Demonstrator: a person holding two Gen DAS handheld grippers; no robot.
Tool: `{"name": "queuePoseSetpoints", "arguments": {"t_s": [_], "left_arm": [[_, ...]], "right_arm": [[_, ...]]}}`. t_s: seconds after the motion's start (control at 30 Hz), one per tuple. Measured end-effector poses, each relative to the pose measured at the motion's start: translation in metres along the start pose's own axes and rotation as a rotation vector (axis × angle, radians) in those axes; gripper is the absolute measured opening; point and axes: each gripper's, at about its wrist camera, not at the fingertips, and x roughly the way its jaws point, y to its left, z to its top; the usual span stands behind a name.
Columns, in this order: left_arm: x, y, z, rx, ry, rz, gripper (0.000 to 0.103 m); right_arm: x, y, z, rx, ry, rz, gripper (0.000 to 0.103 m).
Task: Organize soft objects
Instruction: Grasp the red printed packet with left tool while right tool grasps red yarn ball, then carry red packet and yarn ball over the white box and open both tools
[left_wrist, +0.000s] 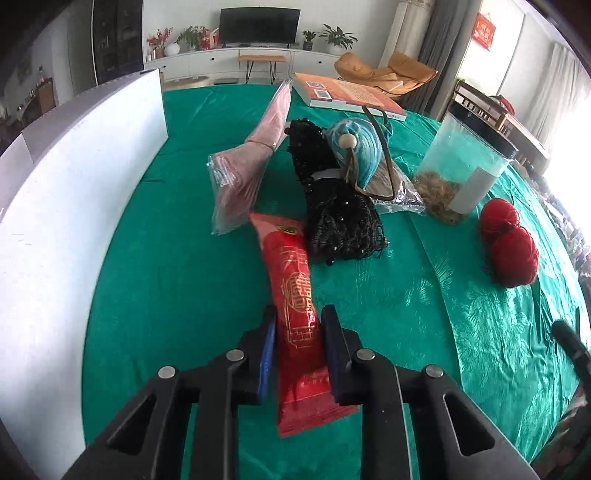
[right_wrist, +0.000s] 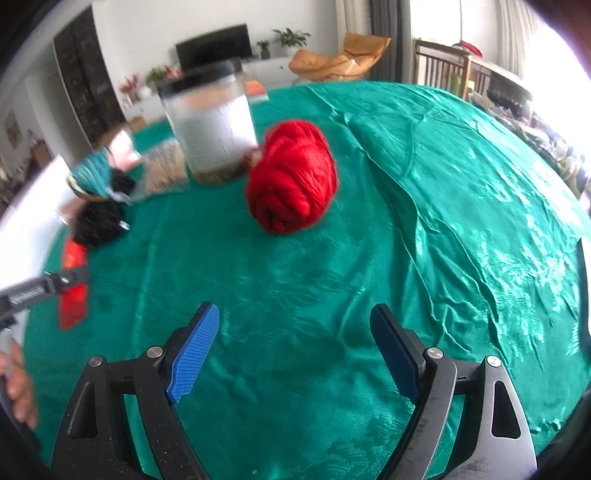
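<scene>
My left gripper (left_wrist: 298, 317) is shut on a long red packet (left_wrist: 295, 295) with gold print, held just over the green tablecloth (left_wrist: 166, 277). Beyond it lie a pink packaged bundle (left_wrist: 243, 166), a black beaded net item (left_wrist: 332, 206) and a blue yarn ball (left_wrist: 354, 147) with a brown strap. Red yarn (left_wrist: 509, 243) lies at the right. In the right wrist view my right gripper (right_wrist: 295, 325) is open and empty, some way short of the red yarn (right_wrist: 291, 177). The red packet (right_wrist: 74, 291) and left gripper show at the left edge.
A white box wall (left_wrist: 74, 206) stands along the left. A clear jar (left_wrist: 461, 166) with a black lid stands right of the pile, also in the right wrist view (right_wrist: 214, 129). An orange book (left_wrist: 347, 96) lies at the far side. The table edge curves at the right.
</scene>
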Motion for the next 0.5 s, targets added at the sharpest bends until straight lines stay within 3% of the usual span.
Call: {"name": "queuePoseSetpoints", "arguments": {"t_s": [0.07, 0.1, 0.23, 0.33, 0.37, 0.4, 0.5], "left_arm": [[-0.010, 0.010, -0.006, 0.008, -0.013, -0.003, 0.022], [-0.012, 0.015, -0.008, 0.003, -0.010, -0.007, 0.022], [-0.024, 0.026, -0.013, -0.024, -0.011, -0.047, 0.022], [-0.041, 0.031, -0.012, -0.024, -0.028, -0.076, 0.022], [-0.049, 0.032, -0.010, -0.026, -0.040, -0.090, 0.022], [-0.058, 0.034, -0.008, -0.030, -0.054, -0.104, 0.022], [-0.089, 0.039, 0.002, -0.048, -0.115, -0.149, 0.022]], "right_arm": [[-0.018, -0.008, 0.017, 0.045, -0.089, 0.020, 0.086], [-0.016, -0.013, 0.030, 0.066, -0.086, 0.021, 0.087], [0.044, -0.014, 0.086, 0.053, 0.153, -0.006, 0.086], [0.090, -0.006, 0.099, -0.025, 0.278, -0.064, 0.083], [0.103, -0.008, 0.098, -0.030, 0.322, -0.066, 0.054], [0.106, -0.012, 0.098, -0.001, 0.333, -0.037, 0.041], [0.077, -0.010, 0.110, 0.008, 0.240, -0.083, 0.040]]}}
